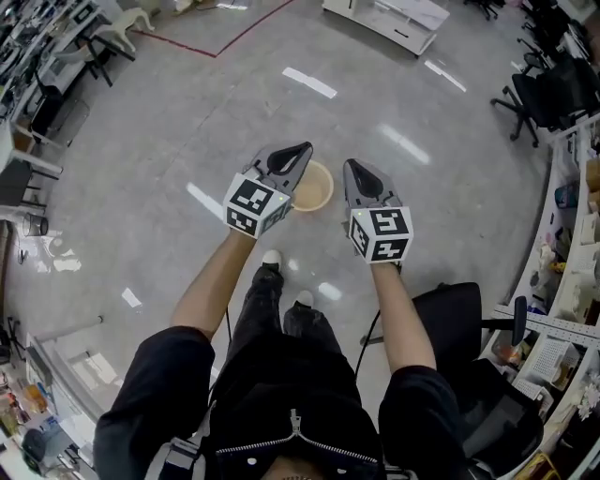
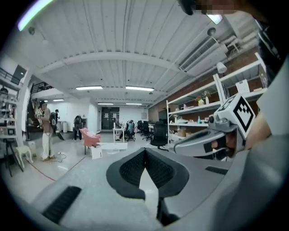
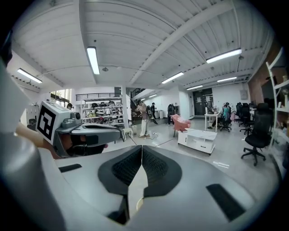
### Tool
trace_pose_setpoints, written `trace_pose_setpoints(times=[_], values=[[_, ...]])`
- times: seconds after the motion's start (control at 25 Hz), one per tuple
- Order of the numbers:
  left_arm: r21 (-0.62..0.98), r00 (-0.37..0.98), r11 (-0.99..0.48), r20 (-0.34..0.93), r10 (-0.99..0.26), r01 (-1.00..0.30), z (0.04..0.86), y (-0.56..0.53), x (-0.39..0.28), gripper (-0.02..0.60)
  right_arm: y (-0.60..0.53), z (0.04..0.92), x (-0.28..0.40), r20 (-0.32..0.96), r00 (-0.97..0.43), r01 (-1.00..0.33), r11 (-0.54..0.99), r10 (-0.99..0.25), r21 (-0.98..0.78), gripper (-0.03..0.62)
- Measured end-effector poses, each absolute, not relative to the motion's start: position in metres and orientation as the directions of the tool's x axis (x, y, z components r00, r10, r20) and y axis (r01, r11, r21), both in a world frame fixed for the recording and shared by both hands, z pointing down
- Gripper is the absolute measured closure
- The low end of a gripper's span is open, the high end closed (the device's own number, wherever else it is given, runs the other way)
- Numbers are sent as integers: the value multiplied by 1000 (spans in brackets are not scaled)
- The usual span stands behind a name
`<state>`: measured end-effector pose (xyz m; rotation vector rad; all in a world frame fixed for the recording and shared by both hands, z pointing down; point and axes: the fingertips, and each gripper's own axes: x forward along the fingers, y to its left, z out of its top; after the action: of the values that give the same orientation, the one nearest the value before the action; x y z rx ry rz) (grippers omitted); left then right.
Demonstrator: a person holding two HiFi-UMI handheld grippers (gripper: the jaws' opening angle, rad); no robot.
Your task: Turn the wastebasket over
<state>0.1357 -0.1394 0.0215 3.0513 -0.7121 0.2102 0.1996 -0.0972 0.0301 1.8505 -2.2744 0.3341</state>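
Observation:
In the head view, a round beige wastebasket [image 1: 317,190] stands on the grey floor with its mouth up, far below and between my two grippers. My left gripper [image 1: 305,150] is held high at the basket's left, shut, with nothing in it. At the basket's right my right gripper [image 1: 352,166] is shut too and holds nothing. In the left gripper view the left gripper [image 2: 145,151] points out across the room, its jaws meeting, and the right gripper [image 2: 212,140] shows beside it. The right gripper [image 3: 142,149] shows closed jaws in its own view, the left gripper [image 3: 90,133] alongside. The basket's left edge is hidden behind the left gripper.
A black office chair [image 1: 459,319] stands right behind me at the right. Shelves [image 1: 572,272] line the right wall, more chairs [image 1: 539,94] stand at the far right, and a low white cabinet [image 1: 394,21] lies ahead. People stand far off [image 3: 143,118].

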Motion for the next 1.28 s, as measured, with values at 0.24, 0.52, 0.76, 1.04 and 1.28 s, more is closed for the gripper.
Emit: trace_pose_setpoints(times=[0.24, 0.52, 0.76, 1.04, 1.28], values=[[73, 883, -881, 92, -461, -468, -9, -122, 118, 577, -69, -2, 183, 243, -185, -982, 173, -952, -73, 582], [100, 890, -885, 60, -452, -455, -27, -89, 79, 577, -44, -22, 153, 209, -122, -992, 114, -970, -54, 583], [83, 889, -885, 55, -455, -458, -35, -72, 31, 577, -25, -23, 105, 213, -89, -996, 83, -973, -39, 583], [85, 894, -890, 57, -444, -447, -30, -66, -16, 577, -17, -23, 52, 214, -81, -997, 76, -973, -30, 585], [72, 899, -896, 56, -435, -438, -31, -69, -41, 577, -21, -31, 25, 204, -71, -997, 71, -976, -10, 585]])
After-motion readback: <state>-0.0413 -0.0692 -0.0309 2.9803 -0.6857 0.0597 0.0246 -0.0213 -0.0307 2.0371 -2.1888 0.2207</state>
